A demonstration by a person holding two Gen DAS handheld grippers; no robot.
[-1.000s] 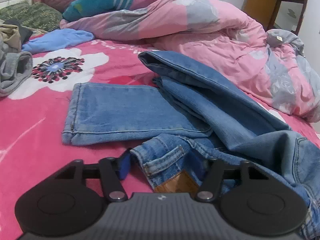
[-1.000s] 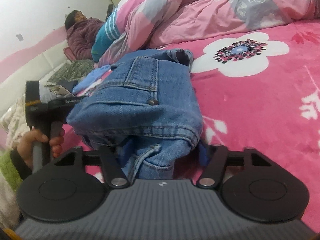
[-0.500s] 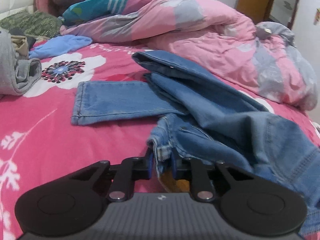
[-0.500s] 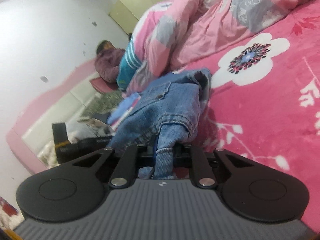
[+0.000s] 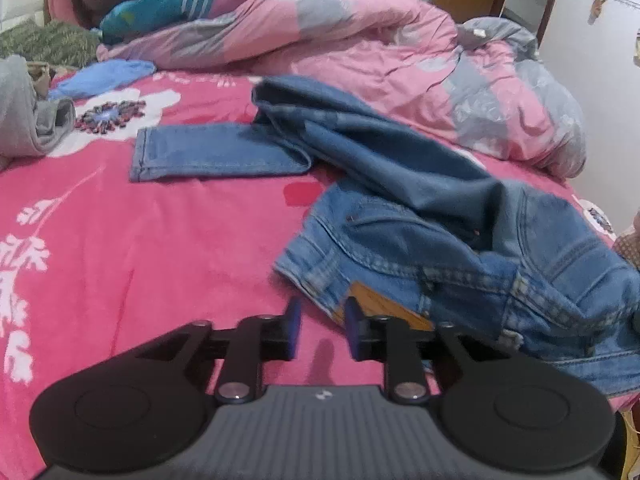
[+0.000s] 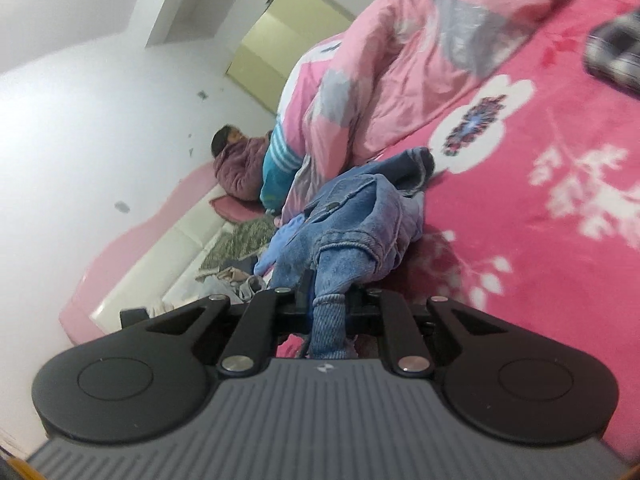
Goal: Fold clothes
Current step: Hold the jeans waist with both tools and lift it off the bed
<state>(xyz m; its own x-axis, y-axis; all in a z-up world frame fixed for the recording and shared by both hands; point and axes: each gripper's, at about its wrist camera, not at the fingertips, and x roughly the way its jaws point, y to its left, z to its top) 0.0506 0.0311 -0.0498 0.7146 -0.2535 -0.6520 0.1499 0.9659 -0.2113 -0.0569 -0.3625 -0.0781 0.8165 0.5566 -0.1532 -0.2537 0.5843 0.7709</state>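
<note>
A pair of blue jeans (image 5: 420,200) lies crumpled on the pink flowered bedsheet (image 5: 160,260), one leg (image 5: 208,156) stretched flat to the left. The waistband with its brown leather patch (image 5: 384,308) sits just ahead and right of my left gripper (image 5: 320,328). That gripper is open, with bare sheet showing between its fingers. In the right wrist view, my right gripper (image 6: 329,304) is shut on a bunched fold of the jeans (image 6: 360,216), which hang up off the bed toward it. That view is strongly tilted.
A pink and grey quilt (image 5: 360,40) is heaped along the far side. A grey garment (image 5: 24,120) and a light blue one (image 5: 108,76) lie at the left. A person (image 6: 240,156) lies at the bed's head. A dark checked item (image 6: 616,52) shows at far right.
My left gripper shut on the waistband half a second ago, then opened and drew back from it. My right gripper shut on the jeans, rose and tilted.
</note>
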